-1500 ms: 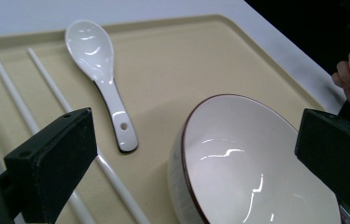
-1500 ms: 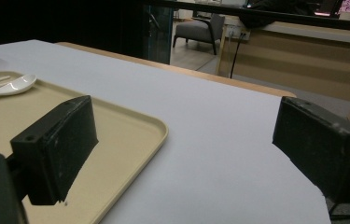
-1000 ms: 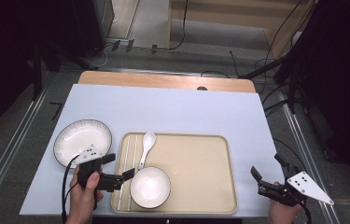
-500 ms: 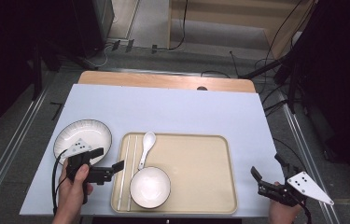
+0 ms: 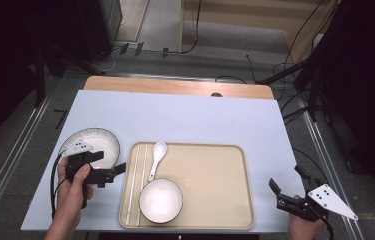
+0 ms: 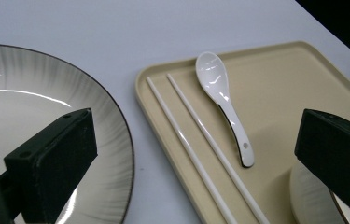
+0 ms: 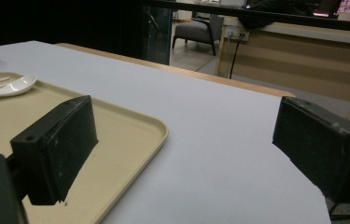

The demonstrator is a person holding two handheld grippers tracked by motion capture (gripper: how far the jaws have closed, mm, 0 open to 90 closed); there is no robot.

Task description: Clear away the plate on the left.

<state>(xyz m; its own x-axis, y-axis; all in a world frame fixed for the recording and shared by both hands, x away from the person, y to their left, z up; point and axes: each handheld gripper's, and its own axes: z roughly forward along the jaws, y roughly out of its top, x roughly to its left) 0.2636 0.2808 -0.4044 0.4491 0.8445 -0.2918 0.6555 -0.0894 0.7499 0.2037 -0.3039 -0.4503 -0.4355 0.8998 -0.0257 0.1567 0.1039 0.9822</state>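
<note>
Plate (image 5: 91, 143) with the grey-streaked rim lies on the pale blue table (image 5: 185, 117) at the near left, just beside the left edge of the beige tray (image 5: 210, 185) but apart from it. The left gripper (image 5: 117, 170) hovers over the plate's near right rim, jaws apart and holding nothing; in the left gripper view one jaw hangs above the plate and the other above the bowl's rim. On the tray lie a pair of white chopsticks (image 6: 200, 149) along its left side, a white spoon (image 6: 221, 100) just right of them, and a white bowl (image 5: 161, 200) at the near left corner. The right gripper (image 5: 287, 192) waits at the near right edge of the table, well apart from everything, jaws also spread and empty.

My guess is that the plate is the next thing to be picked up. The risks follow from how it lies. Its rim is low and glossy, so a bite taken too shallow could slip off as the plate lifts. With jaws this wide and the tray so close, the far jaw may catch the tray's raised lip or nudge the chopsticks, which would roll easily. A plate gripped at one edge will also tilt under its own weight, and swinging it over the tray could knock the spoon or strike the bowl.
</note>
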